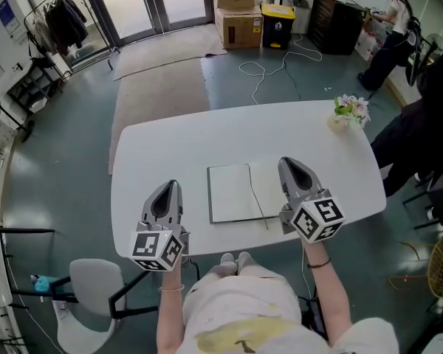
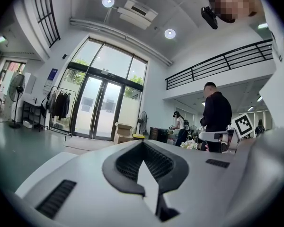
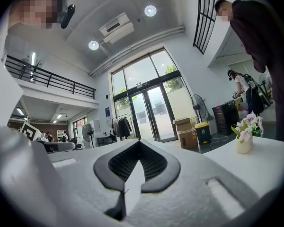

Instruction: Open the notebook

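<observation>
One notebook [image 1: 232,192], one table [image 1: 170,150], one flower vase [image 1: 350,113], two claws: left claw [image 1: 168,190], right claw [image 1: 290,166].

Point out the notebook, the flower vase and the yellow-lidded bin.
notebook [image 1: 232,192], head view, middle of its top face
flower vase [image 3: 243,145], right gripper view, the vase body below the blooms
yellow-lidded bin [image 1: 278,28], head view, its dark front
</observation>
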`<action>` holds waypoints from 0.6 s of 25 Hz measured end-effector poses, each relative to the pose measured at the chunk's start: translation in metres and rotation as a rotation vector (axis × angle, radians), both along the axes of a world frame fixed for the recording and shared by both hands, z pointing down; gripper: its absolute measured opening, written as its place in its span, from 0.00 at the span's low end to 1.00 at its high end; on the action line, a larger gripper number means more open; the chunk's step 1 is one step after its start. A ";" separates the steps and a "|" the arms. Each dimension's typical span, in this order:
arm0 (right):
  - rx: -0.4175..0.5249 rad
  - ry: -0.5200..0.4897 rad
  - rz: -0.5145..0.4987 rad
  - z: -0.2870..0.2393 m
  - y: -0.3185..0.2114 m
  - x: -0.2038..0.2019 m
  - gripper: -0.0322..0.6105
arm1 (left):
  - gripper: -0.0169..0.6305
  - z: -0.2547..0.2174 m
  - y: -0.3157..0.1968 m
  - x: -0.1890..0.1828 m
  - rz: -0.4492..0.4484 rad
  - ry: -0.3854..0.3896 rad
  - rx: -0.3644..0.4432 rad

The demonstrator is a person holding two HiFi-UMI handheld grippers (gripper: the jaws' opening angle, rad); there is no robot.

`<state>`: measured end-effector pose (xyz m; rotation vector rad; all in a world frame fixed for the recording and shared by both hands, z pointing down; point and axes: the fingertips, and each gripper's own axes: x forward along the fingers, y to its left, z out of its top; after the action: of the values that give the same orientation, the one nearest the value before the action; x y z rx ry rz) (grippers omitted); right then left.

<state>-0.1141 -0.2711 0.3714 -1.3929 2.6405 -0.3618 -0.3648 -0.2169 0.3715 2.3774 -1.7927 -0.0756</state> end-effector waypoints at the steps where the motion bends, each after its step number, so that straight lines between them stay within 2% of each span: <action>1: 0.000 0.004 0.002 0.000 0.000 0.000 0.06 | 0.02 0.000 0.000 -0.002 -0.004 0.000 -0.001; 15: -0.004 0.047 0.014 0.002 0.002 -0.003 0.06 | 0.03 0.000 0.008 -0.019 -0.055 -0.019 -0.007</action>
<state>-0.1173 -0.2692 0.3730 -1.4383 2.6672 -0.3371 -0.3837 -0.2088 0.3719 2.3316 -1.8645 -0.0538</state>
